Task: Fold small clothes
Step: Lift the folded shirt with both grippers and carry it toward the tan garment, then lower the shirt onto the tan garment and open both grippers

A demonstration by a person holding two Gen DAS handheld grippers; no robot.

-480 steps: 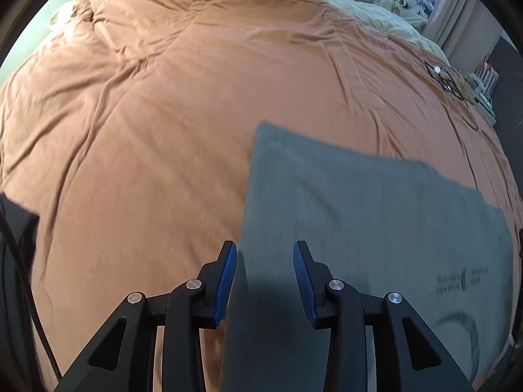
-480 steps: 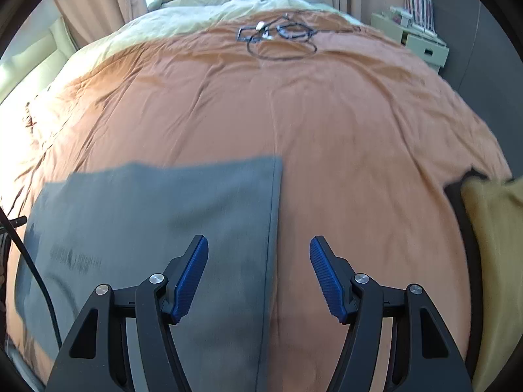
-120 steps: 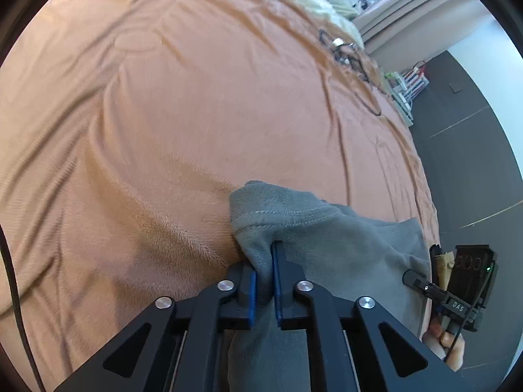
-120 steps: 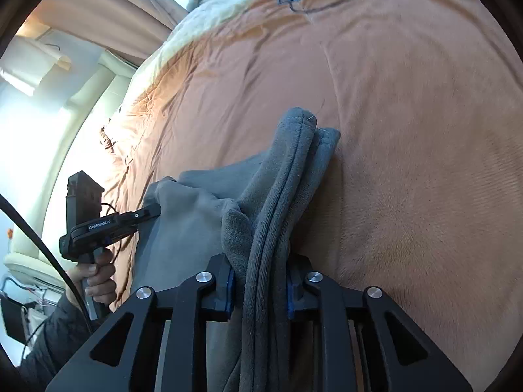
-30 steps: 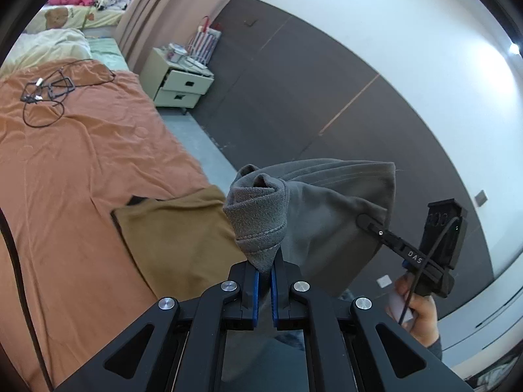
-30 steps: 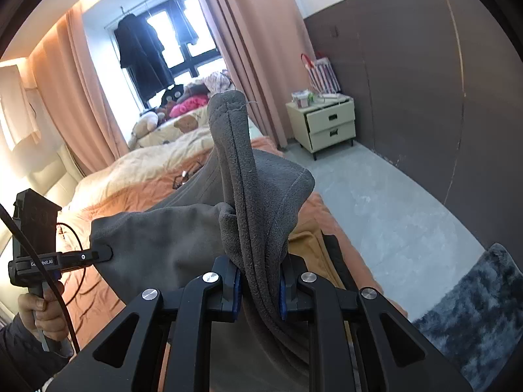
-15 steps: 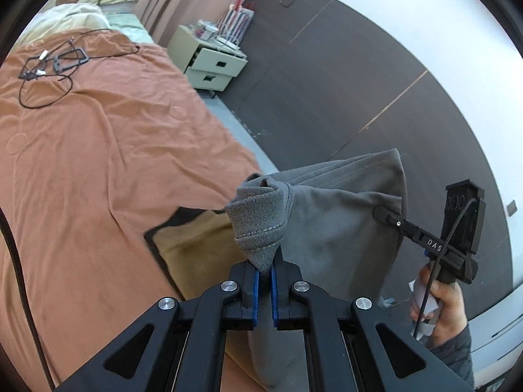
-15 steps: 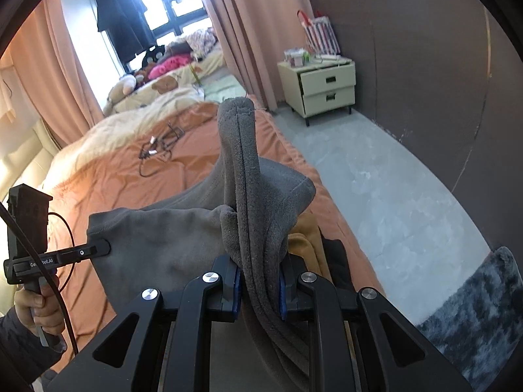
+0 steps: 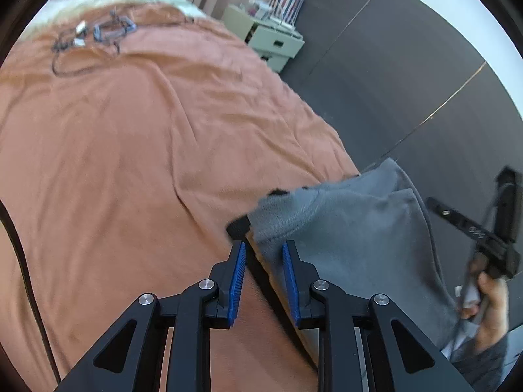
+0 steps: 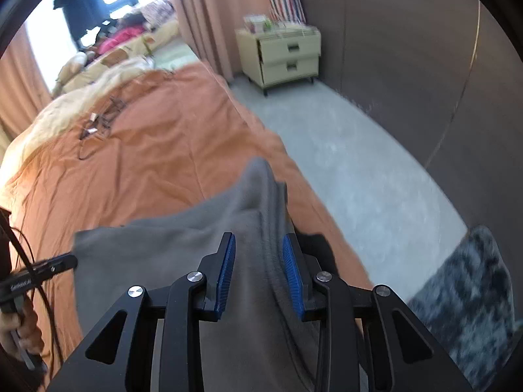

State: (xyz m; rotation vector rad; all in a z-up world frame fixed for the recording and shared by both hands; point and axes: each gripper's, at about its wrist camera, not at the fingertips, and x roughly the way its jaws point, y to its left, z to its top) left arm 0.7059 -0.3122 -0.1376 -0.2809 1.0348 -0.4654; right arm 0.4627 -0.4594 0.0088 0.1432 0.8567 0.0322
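Note:
A grey fleece garment (image 9: 343, 228) lies slumped at the near right edge of the orange bed cover (image 9: 114, 150), on top of a black and tan folded stack (image 9: 238, 226). My left gripper (image 9: 263, 248) is opening. The garment's hemmed corner sits loose between its blue pads (image 9: 238, 277), which do not press it. In the right wrist view the same garment (image 10: 163, 254) bunches into a ridge running between the jaws of my right gripper (image 10: 258, 240), which is also opening. Each view shows the other gripper held in a hand (image 9: 490, 294), (image 10: 19, 326).
A tangle of cable (image 9: 94, 32) lies far up the bed. A pale two-drawer nightstand (image 10: 281, 55) stands by the curtain. Grey floor and a dark shaggy rug (image 10: 464, 294) lie right of the bed, with a dark wall behind. Pale bedding and soft toys fill the far end.
Both grippers have come down from mid-air to the bed's edge with the grey garment. Their jaws, shut on it before, now stand parted and the cloth has sagged onto the stack.

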